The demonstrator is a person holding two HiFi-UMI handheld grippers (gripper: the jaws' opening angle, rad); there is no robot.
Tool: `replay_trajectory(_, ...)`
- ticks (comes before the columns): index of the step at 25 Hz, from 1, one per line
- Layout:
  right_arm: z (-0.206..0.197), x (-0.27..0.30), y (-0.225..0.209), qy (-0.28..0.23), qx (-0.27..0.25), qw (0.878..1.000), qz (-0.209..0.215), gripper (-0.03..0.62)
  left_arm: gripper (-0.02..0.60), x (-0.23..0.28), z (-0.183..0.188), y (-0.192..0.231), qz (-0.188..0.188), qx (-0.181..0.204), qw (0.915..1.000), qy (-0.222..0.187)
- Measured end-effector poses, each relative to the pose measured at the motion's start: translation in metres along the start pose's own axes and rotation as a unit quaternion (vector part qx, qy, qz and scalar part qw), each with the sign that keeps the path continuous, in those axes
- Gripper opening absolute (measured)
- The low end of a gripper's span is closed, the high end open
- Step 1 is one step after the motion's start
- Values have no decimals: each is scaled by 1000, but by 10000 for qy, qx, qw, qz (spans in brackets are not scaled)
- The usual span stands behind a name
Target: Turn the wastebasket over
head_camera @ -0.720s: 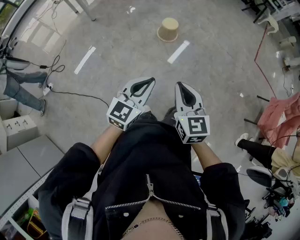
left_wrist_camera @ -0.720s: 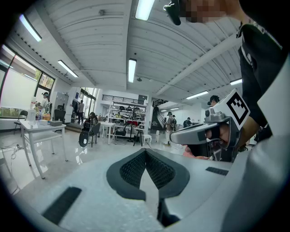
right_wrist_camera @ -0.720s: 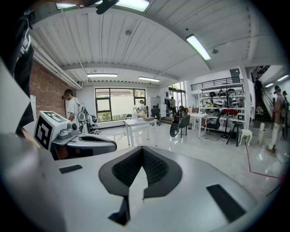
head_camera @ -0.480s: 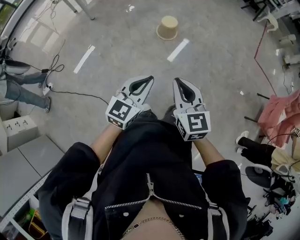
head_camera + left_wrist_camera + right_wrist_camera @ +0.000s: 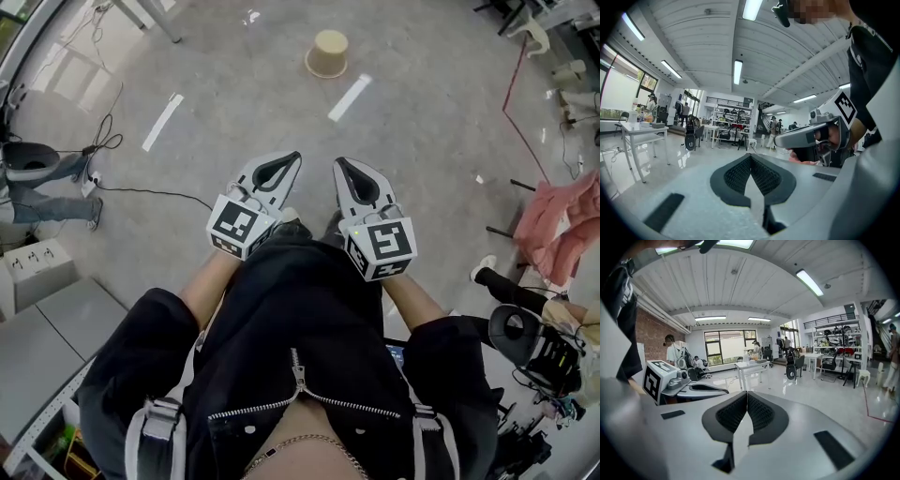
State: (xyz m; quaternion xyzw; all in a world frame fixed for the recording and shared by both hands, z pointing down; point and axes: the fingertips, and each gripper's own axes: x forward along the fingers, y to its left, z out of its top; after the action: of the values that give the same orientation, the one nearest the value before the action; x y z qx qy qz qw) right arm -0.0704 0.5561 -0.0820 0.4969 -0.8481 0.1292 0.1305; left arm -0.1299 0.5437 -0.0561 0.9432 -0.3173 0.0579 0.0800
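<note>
**Tongs.** The left tongs [image 5: 294, 157] are pressed together with nothing between the pads. The right tongs [image 5: 339, 163] are likewise closed and empty. Both are held side by side in front of the person's waist and angled slightly downward. Each gripper view shows the other tool just beside it.

**Change noted.** Over the last moment the two tongs have drawn slightly closer together and drifted left in the head view. The wastebasket [image 5: 327, 53] has slid a little toward the top of that view and has come no nearer. It stands on the floor [image 5: 431, 141], well apart from both tools. Its wider end is down, so it appears to be resting upside down. Judgement: the approach is not complete, no contact has been made, and the turning step has not begun.

**Surroundings.**
- A white tape strip [image 5: 349, 97] lies between the tongs and the basket, flat on the floor and no obstruction.
- A second strip [image 5: 162, 122] and a black cable [image 5: 150, 193] lie to the left, off the direct line.
- A pink cloth [image 5: 555, 223] and a red cord [image 5: 512, 86] sit to the right.
- A bystander's legs [image 5: 49, 204] are at the left edge.
</note>
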Motion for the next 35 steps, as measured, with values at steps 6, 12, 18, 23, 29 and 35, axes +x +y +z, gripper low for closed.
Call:
replay_trajectory(6, 3, 2, -7, 37, 76, 10000, -35, 11, 5, 5, -1, -4, -81, -7, 10000, -22)
replay_trajectory(12, 2, -4, -8, 151, 146, 9997, -97, 11, 5, 16, -4, -1, -172, -100, 9998, 67)
replay_trajectory(18, -3, -3, -23, 276, 278, 9992, -106, 11, 5, 39, 5, 19, 38, -191, 9998, -1)
replay_trajectory(23, 1, 22, -31, 308, 312, 9990, 76, 11, 5, 49, 13, 35, 187, -143, 9997, -19)
replay_trajectory(29, 7, 52, -35, 356, 307, 9983, 353, 11, 5, 59, 6, 56, 352, -215, 9990, 143)
replay_trajectory(35, 11, 75, -64, 457, 386, 9966, 559, 11, 5, 89, 11, 77, 528, -248, 9978, 300)
